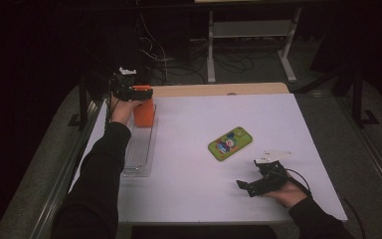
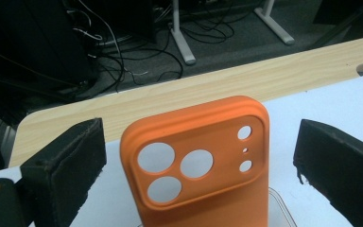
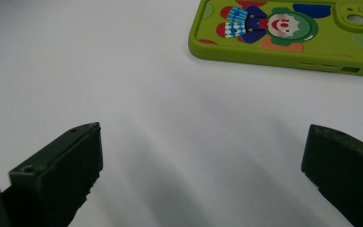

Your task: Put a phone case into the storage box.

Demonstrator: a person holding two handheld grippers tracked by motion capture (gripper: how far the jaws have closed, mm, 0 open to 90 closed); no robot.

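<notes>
From the high view, the left claw (image 1: 138, 92) hangs over the far left part of the desk (image 1: 189, 199), just above an orange phone case (image 1: 144, 112) that stands upright at the far end of a clear slotted rack (image 1: 139, 149). The right claw (image 1: 251, 187) rests low near the front right of the desk, close to a green phone case (image 1: 230, 143) lying flat in the middle, the two apart.

In the left gripper view, the orange phone case (image 2: 203, 161) stands between the jaws with a clear gap on each side, so the left claw (image 2: 194, 156) is released and nothing presses on the case. Its camera cut-outs face the camera and its lower end sits in the clear slotted rack (image 2: 283, 208). The case looks like soft, matt silicone: light, bendable, grippy rather than slick, and in no danger of breaking. A hard squeeze would probably bow the thin walls, so the better hold is likely across its two long edges near the thick top rim, with modest pressure.

In the right gripper view, the right claw (image 3: 203, 156) is spread wide with bare white desk (image 3: 99, 61) between the jaws, holding nothing. The green phone case (image 3: 283, 38), printed with a clown figure, lies flat beyond them. Lying flat, it offers only its low side walls; pinching across its narrow width seems the surest way to lift it.
</notes>
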